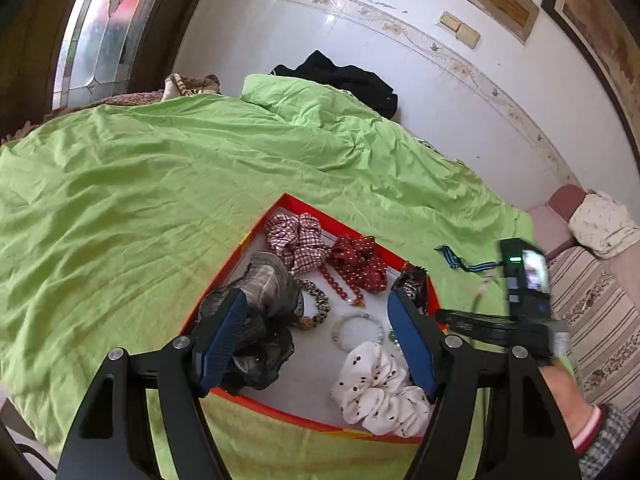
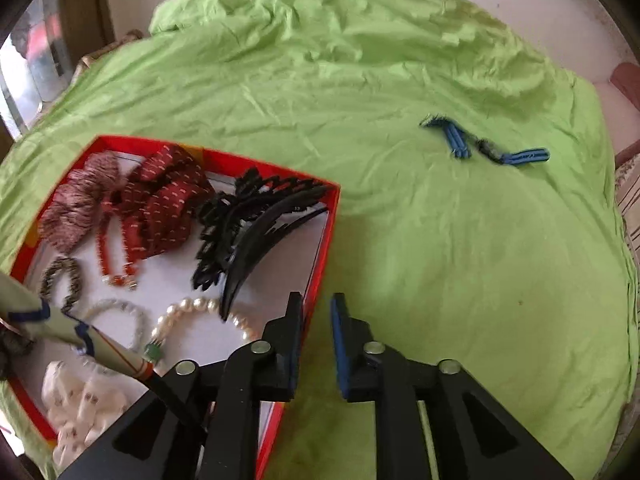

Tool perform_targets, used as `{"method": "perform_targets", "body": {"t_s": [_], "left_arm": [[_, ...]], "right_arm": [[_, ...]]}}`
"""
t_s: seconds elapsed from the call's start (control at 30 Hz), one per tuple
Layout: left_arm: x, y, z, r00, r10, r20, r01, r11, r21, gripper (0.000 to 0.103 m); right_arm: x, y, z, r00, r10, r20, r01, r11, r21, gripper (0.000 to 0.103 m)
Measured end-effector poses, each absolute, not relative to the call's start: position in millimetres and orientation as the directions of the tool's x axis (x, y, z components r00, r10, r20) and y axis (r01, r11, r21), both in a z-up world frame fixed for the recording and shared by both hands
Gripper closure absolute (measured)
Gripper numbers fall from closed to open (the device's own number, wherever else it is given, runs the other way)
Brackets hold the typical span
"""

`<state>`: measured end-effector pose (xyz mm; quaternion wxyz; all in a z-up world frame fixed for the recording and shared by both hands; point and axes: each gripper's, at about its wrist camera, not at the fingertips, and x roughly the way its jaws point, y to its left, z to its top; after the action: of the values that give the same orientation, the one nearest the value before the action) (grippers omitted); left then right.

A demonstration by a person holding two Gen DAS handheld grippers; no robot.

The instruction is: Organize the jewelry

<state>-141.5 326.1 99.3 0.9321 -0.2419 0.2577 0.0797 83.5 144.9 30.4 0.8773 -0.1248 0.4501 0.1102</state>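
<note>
Two blue hair clips lie beside the red tray.

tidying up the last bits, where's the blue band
The blue band lies loose on the green sheet, outside the red box, up and to its right in the right wrist view. The left wrist view shows it beyond the box's right corner.

You get bright, soft daylight from the window. Fisheye bends the edges. The box is motion-blurred.
</note>
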Motion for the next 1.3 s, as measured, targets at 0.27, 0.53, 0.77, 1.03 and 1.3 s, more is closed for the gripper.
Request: {"method": "perform_targets", "body": {"t_s": [0.27, 0.53, 0.77, 1.03, 1.3], "left_arm": [[-159, 310, 108, 0.84, 0.206, -0.502, -0.382, 0.881, -0.277, 0.021], [-216, 278, 145, 0.782, 0.487, -0.39, -0.57, 0.812, -0.128, 0.0], [-258, 251, 177, 0.743, 0.572, -0.348, -0.615, 0.788, -0.017, 0.0], [-270, 240, 187, 0.761, 0.503, -0.41, -0.569, 0.821, -0.05, 0.0], [-268, 206, 191, 0.772, 0.481, -0.416, -0.517, 0.855, 0.03, 0.0]], "right_arm": [[-3, 118, 61, 0.614, 0.198, -0.764, -0.373, 0.926, -0.06, 0.07], [-74, 67, 52, 0.629, 0.234, -0.741, -0.343, 0.939, 0.006, 0.063], [-103, 40, 54, 0.626, 0.294, -0.723, -0.304, 0.945, 0.121, 0.053], [-138, 46, 59, 0.668, 0.303, -0.68, -0.34, 0.937, 0.083, 0.044], [-152, 45, 54, 0.67, 0.316, -0.672, -0.348, 0.933, 0.092, 0.041]]}}
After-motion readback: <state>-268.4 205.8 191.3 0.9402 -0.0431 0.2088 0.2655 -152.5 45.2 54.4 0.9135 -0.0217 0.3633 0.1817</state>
